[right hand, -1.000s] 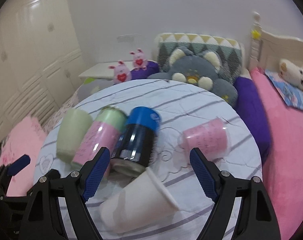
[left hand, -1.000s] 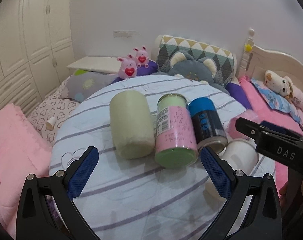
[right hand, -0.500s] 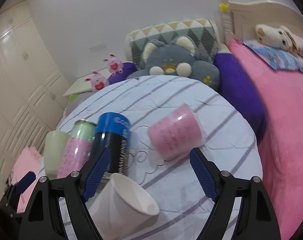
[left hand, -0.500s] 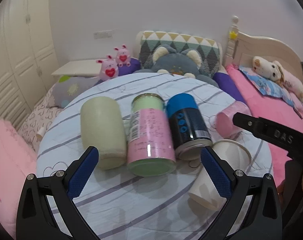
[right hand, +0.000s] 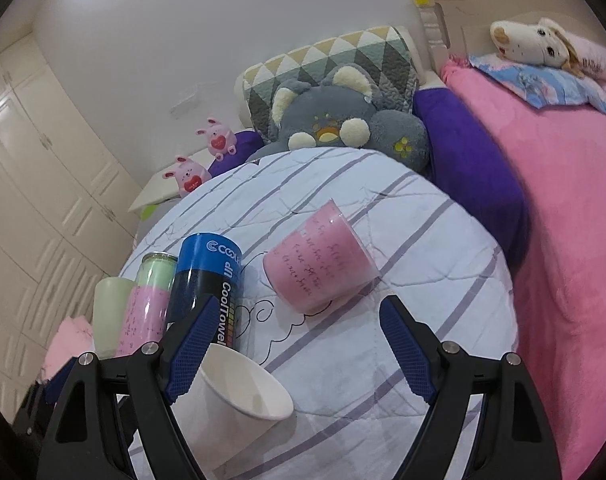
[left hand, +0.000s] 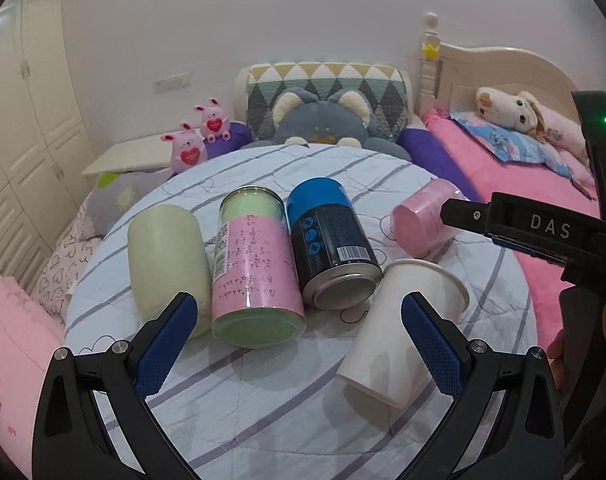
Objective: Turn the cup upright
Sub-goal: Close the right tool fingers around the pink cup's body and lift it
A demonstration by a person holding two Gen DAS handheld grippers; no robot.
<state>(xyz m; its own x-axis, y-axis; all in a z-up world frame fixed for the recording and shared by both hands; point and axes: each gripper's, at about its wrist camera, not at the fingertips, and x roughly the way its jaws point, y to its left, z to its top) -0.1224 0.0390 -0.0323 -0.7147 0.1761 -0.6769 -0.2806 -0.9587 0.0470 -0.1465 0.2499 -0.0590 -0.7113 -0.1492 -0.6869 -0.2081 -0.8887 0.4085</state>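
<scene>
Several cups and cans lie on their sides on a round table with a striped white cloth (left hand: 263,420). A white paper cup (left hand: 399,328) lies at the front right; it also shows in the right wrist view (right hand: 235,396). A pink cup (right hand: 319,260) lies further back, also seen in the left wrist view (left hand: 419,216). My left gripper (left hand: 295,340) is open and empty, just before the cans. My right gripper (right hand: 299,344) is open and empty, just short of the pink cup; its arm (left hand: 543,232) crosses the left view at right.
A pale green cup (left hand: 167,264), a pink-and-green can (left hand: 255,264) and a blue-and-black can (left hand: 331,248) lie side by side on the left. A grey plush (left hand: 319,124) and pillows sit behind the table. A pink bed (right hand: 563,240) borders the right.
Both grippers have swung right. The right gripper has moved from over the white cup towards the pink cup, which now lies between its fingers' line. Both stay open.
</scene>
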